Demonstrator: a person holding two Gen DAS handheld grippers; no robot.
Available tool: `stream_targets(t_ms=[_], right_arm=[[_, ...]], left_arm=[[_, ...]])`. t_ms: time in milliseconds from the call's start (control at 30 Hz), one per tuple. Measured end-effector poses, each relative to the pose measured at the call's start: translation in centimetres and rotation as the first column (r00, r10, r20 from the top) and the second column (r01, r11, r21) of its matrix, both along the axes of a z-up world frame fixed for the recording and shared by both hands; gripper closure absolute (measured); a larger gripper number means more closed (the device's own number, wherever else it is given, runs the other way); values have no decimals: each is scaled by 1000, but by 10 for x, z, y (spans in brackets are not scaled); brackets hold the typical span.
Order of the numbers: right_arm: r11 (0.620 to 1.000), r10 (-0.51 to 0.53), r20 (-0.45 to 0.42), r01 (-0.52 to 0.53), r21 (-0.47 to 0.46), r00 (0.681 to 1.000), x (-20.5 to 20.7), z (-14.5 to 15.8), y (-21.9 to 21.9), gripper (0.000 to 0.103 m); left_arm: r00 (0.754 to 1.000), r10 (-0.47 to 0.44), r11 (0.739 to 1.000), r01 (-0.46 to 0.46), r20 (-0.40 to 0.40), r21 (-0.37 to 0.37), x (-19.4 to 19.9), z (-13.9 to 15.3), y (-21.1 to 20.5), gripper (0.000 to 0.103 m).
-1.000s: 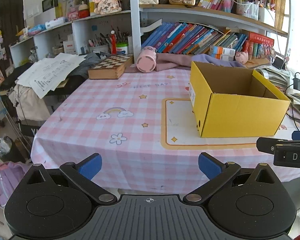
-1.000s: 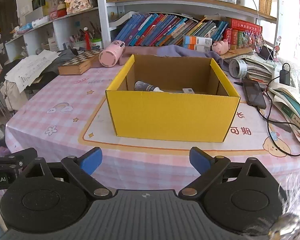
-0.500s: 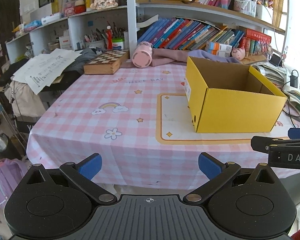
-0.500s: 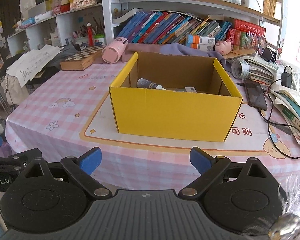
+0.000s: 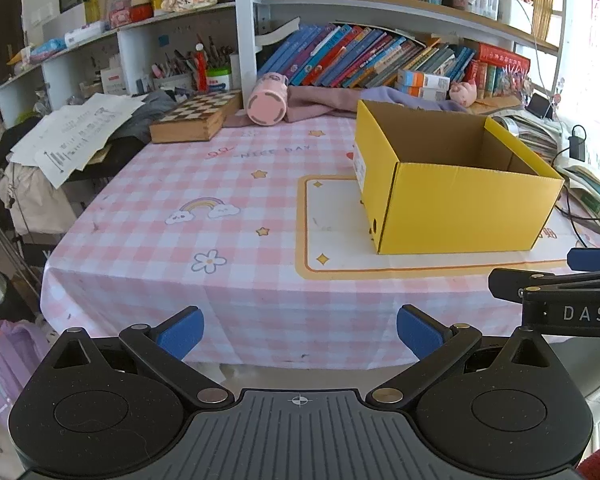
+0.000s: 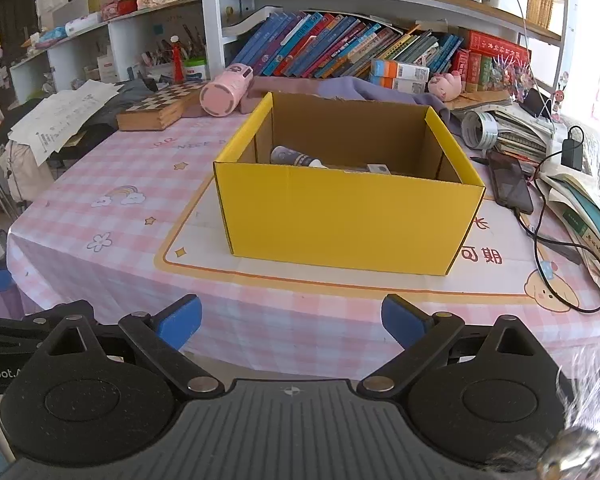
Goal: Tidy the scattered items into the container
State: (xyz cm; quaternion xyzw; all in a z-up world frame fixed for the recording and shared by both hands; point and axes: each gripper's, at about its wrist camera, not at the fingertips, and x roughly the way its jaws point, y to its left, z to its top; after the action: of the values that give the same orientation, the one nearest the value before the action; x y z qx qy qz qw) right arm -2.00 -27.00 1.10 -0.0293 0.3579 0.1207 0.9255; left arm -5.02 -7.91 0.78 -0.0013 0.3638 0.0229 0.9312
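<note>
Both grippers are hovering off the near edge of the table (image 5: 148, 248), fingers spread wide and gripping nothing. Left gripper (image 5: 300, 330): blue pads parted, pointing over the pink checked cloth. Right gripper (image 6: 291, 322): blue pads equally parted, facing the yellow cardboard box (image 6: 340, 216). Box: standing upright and open-topped on a white mat with an orange border (image 6: 204, 236), right of the table's centre. Contents showing over the front wall: a dark tube with a white tip (image 6: 294, 157), lying on its side, and a small grey item (image 6: 378, 169) beside it. Pink cylindrical cup (image 6: 225, 94): lying on its side behind the box, next to a chessboard case (image 6: 160, 106).
</note>
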Motion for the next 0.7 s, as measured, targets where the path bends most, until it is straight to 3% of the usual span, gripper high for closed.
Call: stream_targets(t_ms=[700], right_arm=[[1000, 4, -5, -4, -3, 1000, 0, -3, 0, 5]], left_arm=[[1000, 9, 1000, -9, -7, -7, 1, -1, 1, 0]])
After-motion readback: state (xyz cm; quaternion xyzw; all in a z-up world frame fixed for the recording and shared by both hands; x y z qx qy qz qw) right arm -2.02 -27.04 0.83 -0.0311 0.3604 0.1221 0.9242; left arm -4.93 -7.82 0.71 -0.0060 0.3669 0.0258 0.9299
